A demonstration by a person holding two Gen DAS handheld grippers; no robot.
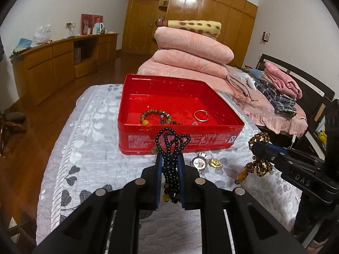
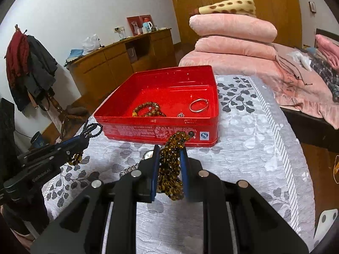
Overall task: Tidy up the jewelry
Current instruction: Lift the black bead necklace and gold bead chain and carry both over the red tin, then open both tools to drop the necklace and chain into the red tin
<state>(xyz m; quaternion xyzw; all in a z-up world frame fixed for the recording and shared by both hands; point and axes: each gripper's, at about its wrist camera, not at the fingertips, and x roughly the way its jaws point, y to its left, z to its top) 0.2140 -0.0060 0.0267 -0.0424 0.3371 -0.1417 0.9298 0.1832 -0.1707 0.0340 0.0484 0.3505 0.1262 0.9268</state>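
Observation:
An open red tin (image 1: 180,141) (image 2: 156,130) stands on the grey leaf-patterned cloth. Inside it lie a brown bead bracelet (image 1: 155,116) (image 2: 148,109), a silver ring (image 1: 201,115) (image 2: 198,105) and a small silver piece (image 2: 180,115). My left gripper (image 1: 169,158) (image 2: 83,139) is shut on a black bead necklace (image 1: 171,144) (image 2: 93,129), held just in front of the tin. My right gripper (image 2: 169,150) (image 1: 255,148) is shut on an amber bead necklace (image 2: 170,169) (image 1: 257,166), also in front of the tin. A wristwatch (image 1: 199,162) (image 2: 146,155) and a gold piece (image 1: 215,162) lie on the cloth.
Folded pink blankets (image 1: 190,53) (image 2: 231,40) are stacked behind the tin. A bed with clothes (image 1: 275,89) lies to the right. A wooden cabinet (image 1: 63,61) and a coat stand (image 2: 31,67) are on the left. The cloth's left edge (image 1: 55,148) drops to the floor.

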